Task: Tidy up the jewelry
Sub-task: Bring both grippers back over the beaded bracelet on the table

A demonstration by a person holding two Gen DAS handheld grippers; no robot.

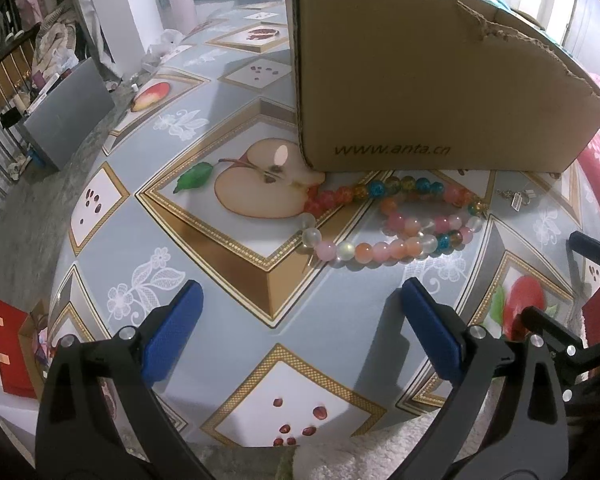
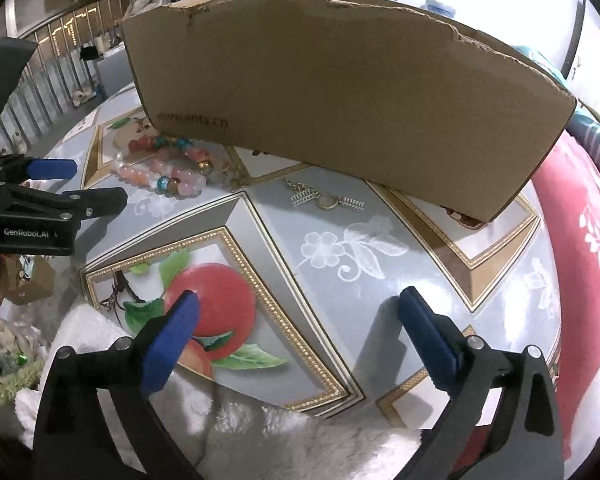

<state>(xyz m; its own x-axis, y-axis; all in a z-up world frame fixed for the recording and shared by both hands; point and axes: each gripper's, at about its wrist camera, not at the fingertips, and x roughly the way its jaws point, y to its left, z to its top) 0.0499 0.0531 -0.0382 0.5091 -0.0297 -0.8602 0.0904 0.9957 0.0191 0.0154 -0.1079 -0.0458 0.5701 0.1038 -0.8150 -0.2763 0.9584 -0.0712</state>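
- Blue pads nearest the lens in both wrist views — left gripper [image 1: 302,334] spread wide, nothing between its fingers, hanging over bare patterned bench [image 1: 228,360].
- Bead strands [image 1: 392,220] lie straight ahead of the left gripper, slightly right of its centre line, in a loose heap that runs left-right across its line of reach, just in front of the cardboard box [image 1: 440,80].
- Small metal chain piece [image 1: 516,197] sits right of the beads, near the box's lower edge, apart from them.
- Right gripper [image 2: 298,334] also spread wide and empty — the chain piece [image 2: 326,199] is dead ahead of it, long axis left-right.
- Beads [image 2: 168,168] are up and left in the right wrist view, beside the other gripper's blue tip.
- Judgement: left hand is nearer the beads, right hand nearer the chain piece — each needs a forward reach.
- Box interior is hidden, so I cannot tell what is already stowed.
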